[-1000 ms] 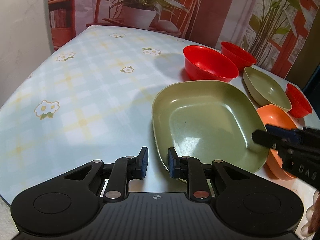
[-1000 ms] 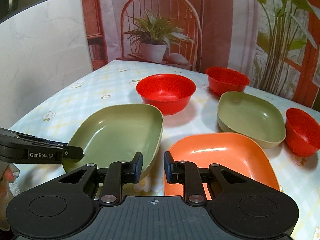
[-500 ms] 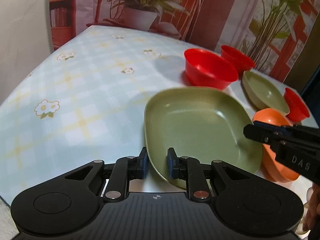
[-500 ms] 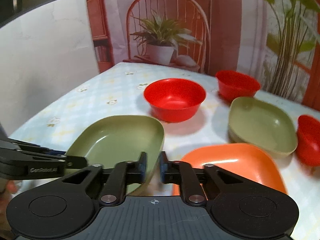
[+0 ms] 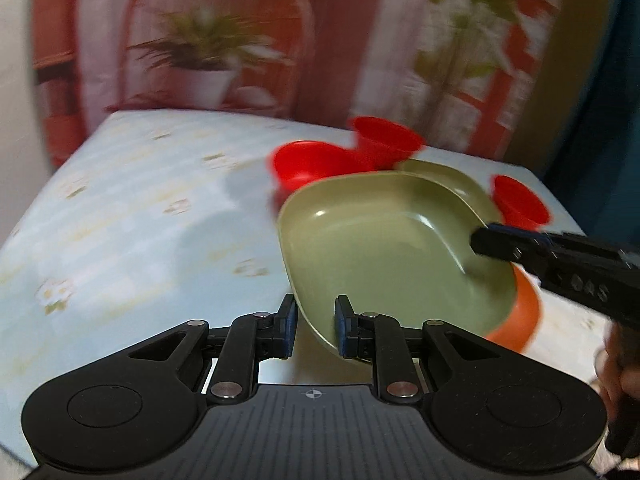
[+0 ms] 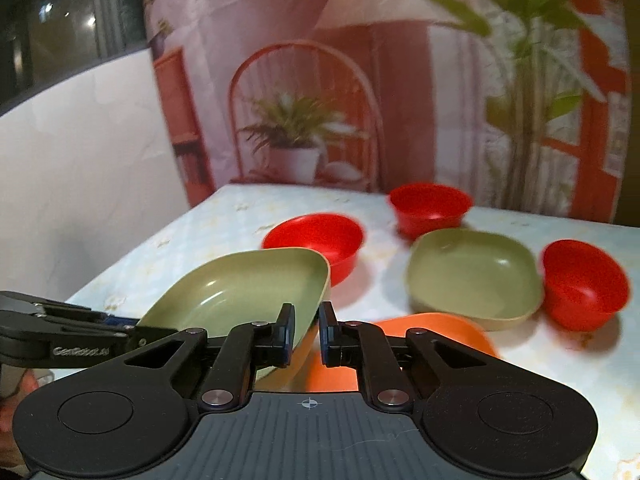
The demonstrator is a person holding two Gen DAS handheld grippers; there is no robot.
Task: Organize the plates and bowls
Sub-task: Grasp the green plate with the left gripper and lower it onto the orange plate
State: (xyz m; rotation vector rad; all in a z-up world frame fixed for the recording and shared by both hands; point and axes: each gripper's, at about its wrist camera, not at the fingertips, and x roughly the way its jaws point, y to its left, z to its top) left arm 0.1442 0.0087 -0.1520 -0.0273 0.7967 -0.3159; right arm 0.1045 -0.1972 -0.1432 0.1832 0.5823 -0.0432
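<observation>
Left gripper [image 5: 313,330] and right gripper [image 6: 306,334] each clamp opposite rims of the green plate [image 5: 384,248], held tilted above the desk [image 5: 140,208], partly over the orange plate [image 6: 436,330]. Second green plate [image 6: 472,276] sits among three red bowls [image 6: 320,238].

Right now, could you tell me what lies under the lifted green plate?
The orange plate lies partly under the green plate, which both grippers hold. Only its right edge shows; the rest is covered.
</observation>
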